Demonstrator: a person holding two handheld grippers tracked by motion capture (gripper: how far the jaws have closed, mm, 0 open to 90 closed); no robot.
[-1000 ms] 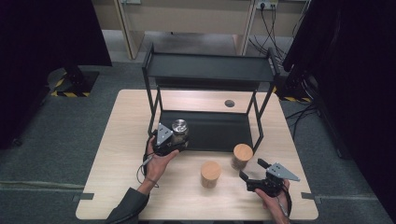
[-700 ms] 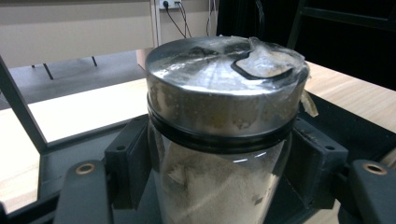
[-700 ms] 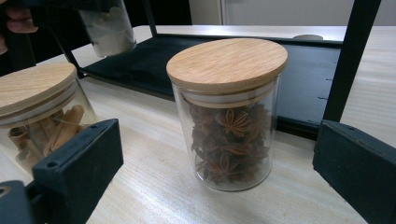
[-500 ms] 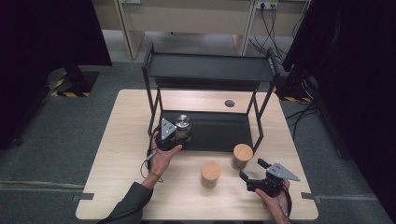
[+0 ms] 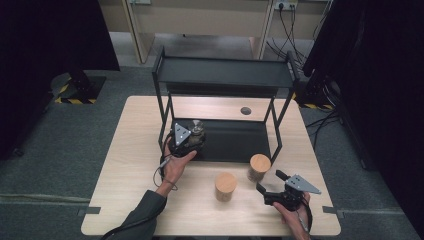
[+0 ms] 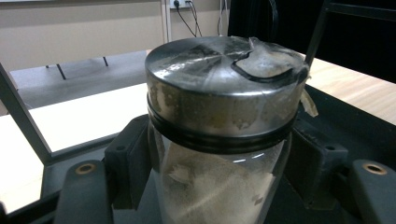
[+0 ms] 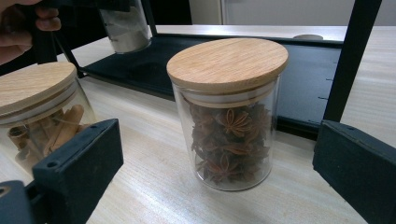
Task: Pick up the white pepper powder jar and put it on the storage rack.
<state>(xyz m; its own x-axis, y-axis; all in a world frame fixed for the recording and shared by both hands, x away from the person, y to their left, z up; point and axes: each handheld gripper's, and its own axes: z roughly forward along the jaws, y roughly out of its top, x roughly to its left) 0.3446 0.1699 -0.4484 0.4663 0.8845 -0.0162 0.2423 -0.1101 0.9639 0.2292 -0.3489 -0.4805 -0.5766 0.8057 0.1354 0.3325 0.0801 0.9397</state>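
Note:
My left gripper (image 5: 192,137) is shut on a glass jar with a metal lid (image 5: 196,126) and holds it upright at the left end of the black rack's lower shelf (image 5: 235,142). In the left gripper view the jar (image 6: 219,116) stands between the jaws, pale powder inside and torn tape on its lid. My right gripper (image 5: 269,181) is open near the table's front right. In the right gripper view a wooden-lidded jar of star anise (image 7: 229,116) stands ahead of the wide jaws, apart from them. A jar of cinnamon sticks (image 7: 37,107) stands to its left.
The two-level black rack (image 5: 225,72) takes up the table's far half, with posts at its corners. The star anise jar (image 5: 260,166) stands by the rack's front right post and the cinnamon jar (image 5: 225,186) in front of it. A round hole (image 5: 245,110) is in the tabletop behind.
My left gripper has carried the metal-lidded jar a little farther from the person, in over the rack's lower shelf. The right gripper and both wooden-lidded jars have stayed put.

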